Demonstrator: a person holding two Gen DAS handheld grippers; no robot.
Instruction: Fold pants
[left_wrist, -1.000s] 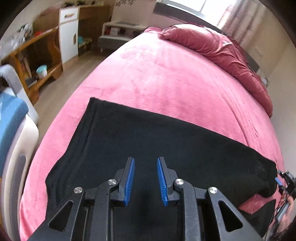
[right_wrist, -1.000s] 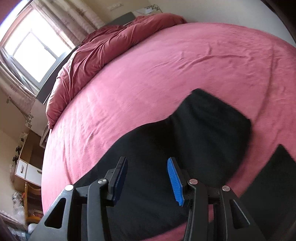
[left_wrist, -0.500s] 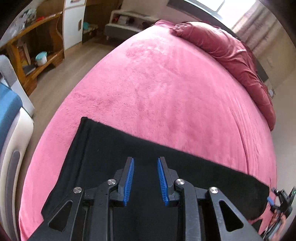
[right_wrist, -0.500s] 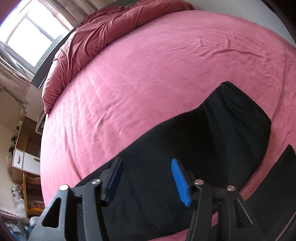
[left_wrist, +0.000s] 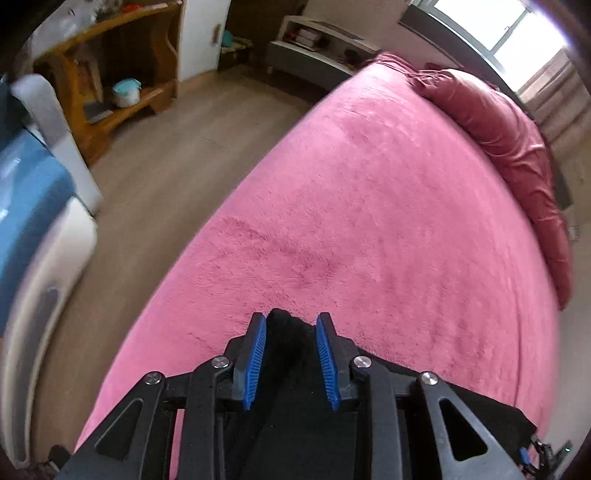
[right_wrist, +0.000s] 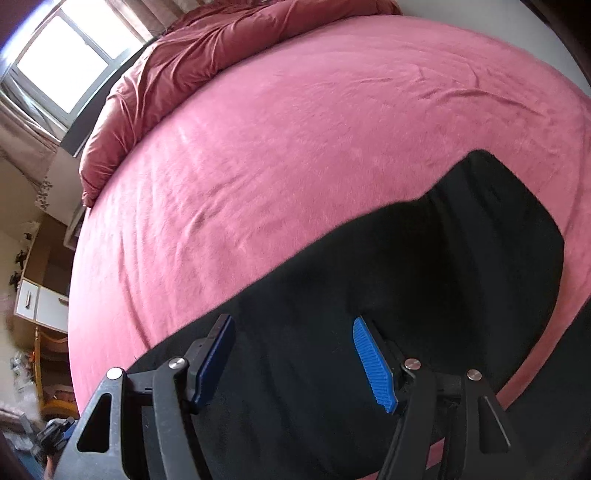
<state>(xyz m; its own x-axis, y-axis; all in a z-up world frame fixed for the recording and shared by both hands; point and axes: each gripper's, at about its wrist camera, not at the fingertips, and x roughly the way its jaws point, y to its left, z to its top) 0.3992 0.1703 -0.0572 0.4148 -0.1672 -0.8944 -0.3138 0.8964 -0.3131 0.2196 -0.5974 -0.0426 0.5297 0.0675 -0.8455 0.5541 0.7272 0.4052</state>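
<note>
Straddling pants (left_wrist: 291, 332) corner, left claw (left_wrist: 291, 325) parted; right claw (right_wrist: 291, 328) spread; contact unclear.

One pair of black pants (right_wrist: 388, 295) is counted, spread on one bed (right_wrist: 295, 129) covered in pink. One rumpled red duvet (right_wrist: 192, 55) is seen along the far side of that bed. Two hand-held grippers are counted: the left hand-held gripper (left_wrist: 291, 360) and the right hand-held gripper (right_wrist: 295, 362), each with two blue-padded fingers. One window (right_wrist: 62, 70), one wooden shelf unit (left_wrist: 107, 85) and one teal-lidded pot (left_wrist: 126, 92) on it are counted.
</note>
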